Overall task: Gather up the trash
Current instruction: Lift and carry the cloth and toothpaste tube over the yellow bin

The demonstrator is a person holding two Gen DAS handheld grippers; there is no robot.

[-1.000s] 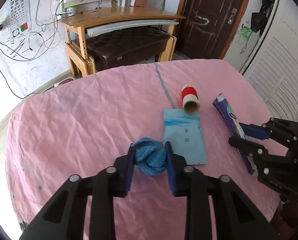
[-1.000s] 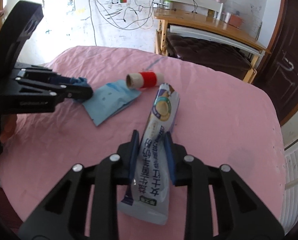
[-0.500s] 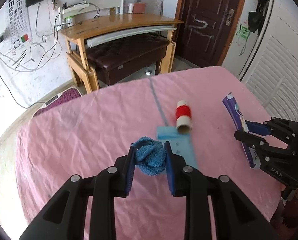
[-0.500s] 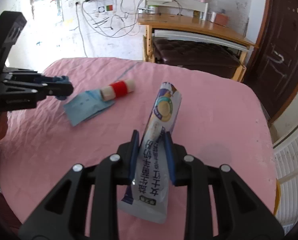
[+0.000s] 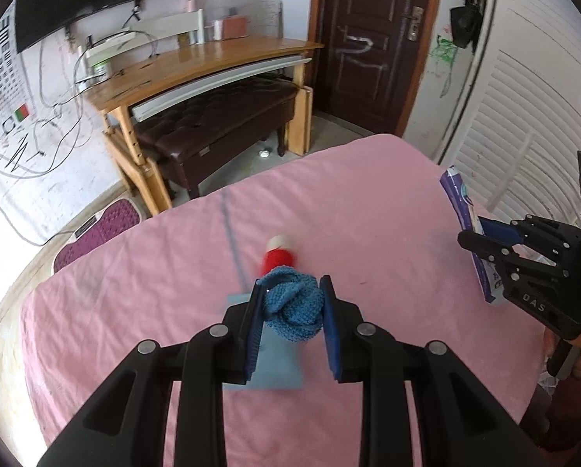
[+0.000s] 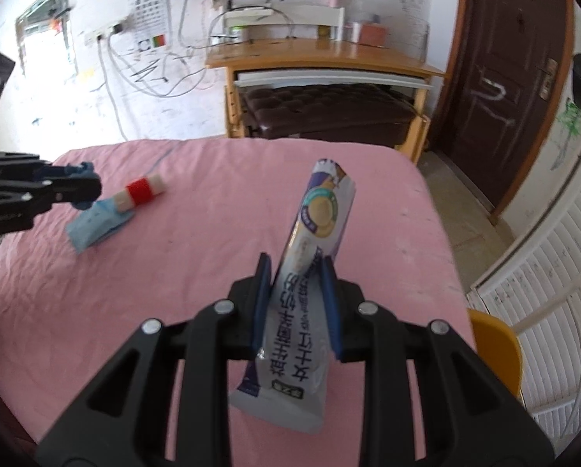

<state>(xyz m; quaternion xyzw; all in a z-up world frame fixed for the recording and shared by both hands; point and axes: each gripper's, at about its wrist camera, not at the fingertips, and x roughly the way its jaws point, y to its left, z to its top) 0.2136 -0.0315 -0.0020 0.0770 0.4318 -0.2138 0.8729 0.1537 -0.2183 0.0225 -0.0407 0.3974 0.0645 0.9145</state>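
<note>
pink cloth (image 5: 368, 210) covers the table, creased and soft; two pieces are left on it, a red-banded tube (image 6: 141, 190) resting on a flat blue pouch (image 6: 95, 225). both lie just ahead of the left gripper (image 5: 292, 307), well to the left of the right gripper (image 6: 296, 299), so the left is nearer, though its jaws are clamped on a knitted blue ball (image 5: 294, 309). the right one pinches a glossy wrapper (image 6: 310, 272) near its lower half, long axis pointing up and away

The blue packet (image 5: 267, 366) lies half hidden behind the left gripper (image 5: 292, 311)
</note>
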